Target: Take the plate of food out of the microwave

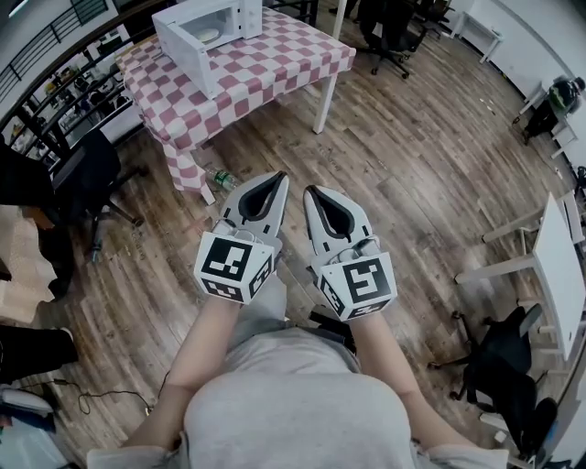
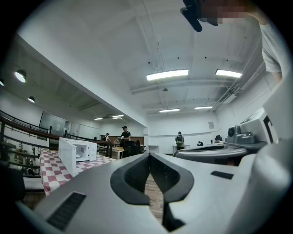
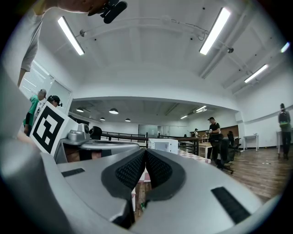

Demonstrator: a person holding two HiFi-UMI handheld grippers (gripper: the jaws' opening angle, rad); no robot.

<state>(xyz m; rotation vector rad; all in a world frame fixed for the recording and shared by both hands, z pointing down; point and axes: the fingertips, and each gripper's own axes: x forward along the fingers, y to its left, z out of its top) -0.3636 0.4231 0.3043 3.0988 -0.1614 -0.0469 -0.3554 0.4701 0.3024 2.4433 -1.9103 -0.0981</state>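
- Left claw [image 1: 273,181] and right claw [image 1: 316,194]: jaws together, nothing between them.
- Far microwave [image 1: 240,18] on table [image 1: 284,64], top cut off.
- Plate [image 1: 207,37] inside is barely discernible.

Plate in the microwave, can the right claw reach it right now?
Probably not yet: the right claw is shut, and floor separates it from the microwave. Its door hangs open, so the plate looks unobstructed.
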